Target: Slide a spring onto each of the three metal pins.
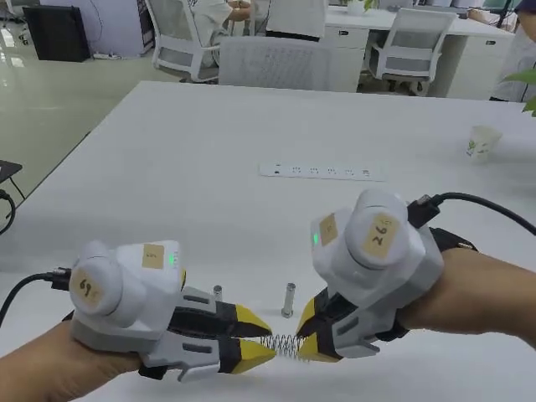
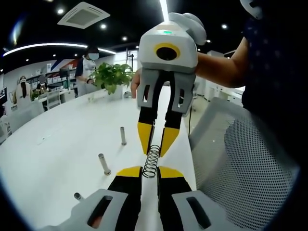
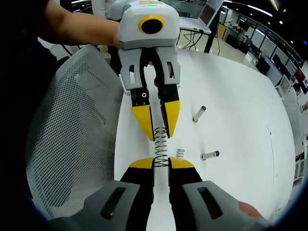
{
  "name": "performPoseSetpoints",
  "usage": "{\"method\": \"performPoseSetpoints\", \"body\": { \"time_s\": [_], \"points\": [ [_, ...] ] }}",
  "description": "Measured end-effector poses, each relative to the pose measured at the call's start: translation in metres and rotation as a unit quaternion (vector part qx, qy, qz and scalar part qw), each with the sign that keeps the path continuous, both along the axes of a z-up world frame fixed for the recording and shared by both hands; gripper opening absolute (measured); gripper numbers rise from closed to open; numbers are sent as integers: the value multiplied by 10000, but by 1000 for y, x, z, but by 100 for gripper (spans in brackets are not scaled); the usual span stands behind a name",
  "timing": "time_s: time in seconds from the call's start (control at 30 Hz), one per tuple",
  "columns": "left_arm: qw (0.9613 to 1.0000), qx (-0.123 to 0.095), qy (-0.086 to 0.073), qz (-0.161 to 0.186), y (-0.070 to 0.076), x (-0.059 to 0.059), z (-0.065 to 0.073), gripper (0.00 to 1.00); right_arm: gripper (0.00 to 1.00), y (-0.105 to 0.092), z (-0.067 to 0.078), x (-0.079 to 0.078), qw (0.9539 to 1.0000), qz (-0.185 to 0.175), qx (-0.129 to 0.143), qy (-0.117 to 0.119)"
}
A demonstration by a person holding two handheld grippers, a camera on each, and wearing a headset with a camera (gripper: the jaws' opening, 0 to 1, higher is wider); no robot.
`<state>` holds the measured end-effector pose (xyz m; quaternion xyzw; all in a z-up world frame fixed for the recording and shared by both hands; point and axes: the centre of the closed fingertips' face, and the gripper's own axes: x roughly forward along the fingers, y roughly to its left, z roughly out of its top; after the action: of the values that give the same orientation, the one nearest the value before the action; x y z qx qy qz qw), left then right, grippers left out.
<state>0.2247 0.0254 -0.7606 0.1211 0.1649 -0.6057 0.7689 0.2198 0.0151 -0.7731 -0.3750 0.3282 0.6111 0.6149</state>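
Clamping one spring (image 1: pixel 285 343) between them — left gripper (image 1: pixel 268 339) and right gripper (image 1: pixel 304 337) each pinch an end.

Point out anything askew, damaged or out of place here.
Nothing looks spilled or damaged. The one oddity: a spring is held by both ends between the left gripper and right gripper, clear of the upright pins.

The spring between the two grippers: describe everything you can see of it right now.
The spring is a thin, silvery wire coil, metal by its look, open-wound and roughly straight. It spans the gap between the grippers, about level in the head view, one end pinched in the left gripper's yellow tips, the other in the right gripper's. It sits on none of the metal pins standing beyond it.
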Motion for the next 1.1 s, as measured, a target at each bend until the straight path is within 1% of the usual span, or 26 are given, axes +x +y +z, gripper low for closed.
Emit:
{"method": "performPoseSetpoints", "body": {
  "time_s": [0.23,0.53,0.9,0.97,1.1],
  "points": [
    [10000,-4,-18,-65,0,-1,0,3,8,0,1,0,10000,38,35,-2],
    [9999,-51,24,-158,-1,-2,1,2,8,-1,1,-2,10000,28,83,41],
    [9998,-91,72,-175,-1,-4,2,1,9,-1,0,-2,9998,-50,126,125],
    [9997,-134,93,-182,-1,-4,3,1,9,1,0,-2,9997,-67,176,159],
    [9996,-178,106,-189,-3,-5,5,1,9,2,-1,-4,9997,-54,168,180]
  ]
}}
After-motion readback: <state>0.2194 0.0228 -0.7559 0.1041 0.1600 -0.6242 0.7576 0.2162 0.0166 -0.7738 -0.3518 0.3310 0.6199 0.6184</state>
